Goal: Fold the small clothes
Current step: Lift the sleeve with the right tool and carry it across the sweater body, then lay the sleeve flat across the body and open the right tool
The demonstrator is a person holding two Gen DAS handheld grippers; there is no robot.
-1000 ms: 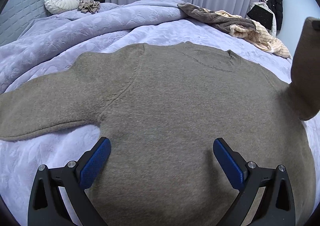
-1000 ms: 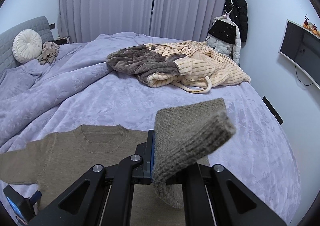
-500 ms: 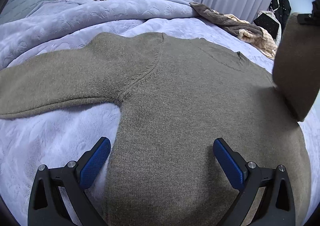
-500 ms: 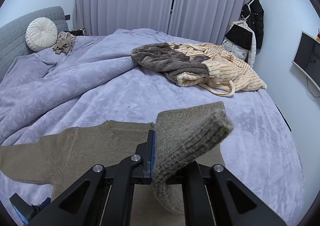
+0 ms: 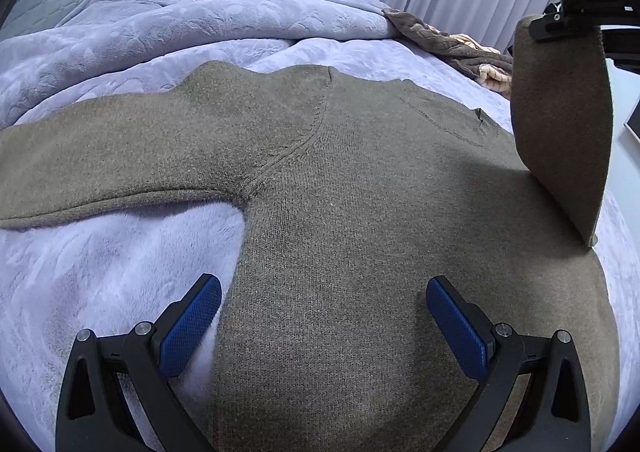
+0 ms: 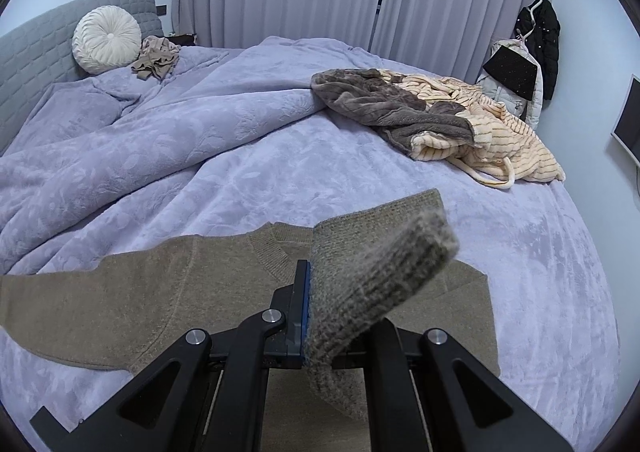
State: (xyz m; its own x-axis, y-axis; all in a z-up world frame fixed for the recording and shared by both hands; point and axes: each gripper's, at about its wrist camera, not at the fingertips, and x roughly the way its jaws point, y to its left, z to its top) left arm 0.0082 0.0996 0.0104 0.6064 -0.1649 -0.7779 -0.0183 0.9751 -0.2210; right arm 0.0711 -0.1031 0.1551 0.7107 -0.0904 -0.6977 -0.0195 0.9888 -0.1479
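On the lavender bedspread (image 5: pixel 100 272), the brown sweater (image 5: pixel 340 232) is lying flat. My right gripper (image 6: pixel 306 316) is clamping its sleeve cuff (image 6: pixel 376 272), lifted; my left gripper (image 5: pixel 322 326) is hovering spread apart above the sweater.

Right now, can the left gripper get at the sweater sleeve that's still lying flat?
Probably yes. The left gripper is open and empty over the sweater body, and the flat sleeve lies uncovered on the bedspread beside it. The right gripper holds the other sleeve clear.

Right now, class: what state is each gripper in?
Left gripper: open, empty, above the brown sweater.
Right gripper: shut on the sweater's sleeve cuff, lifted off the bed.
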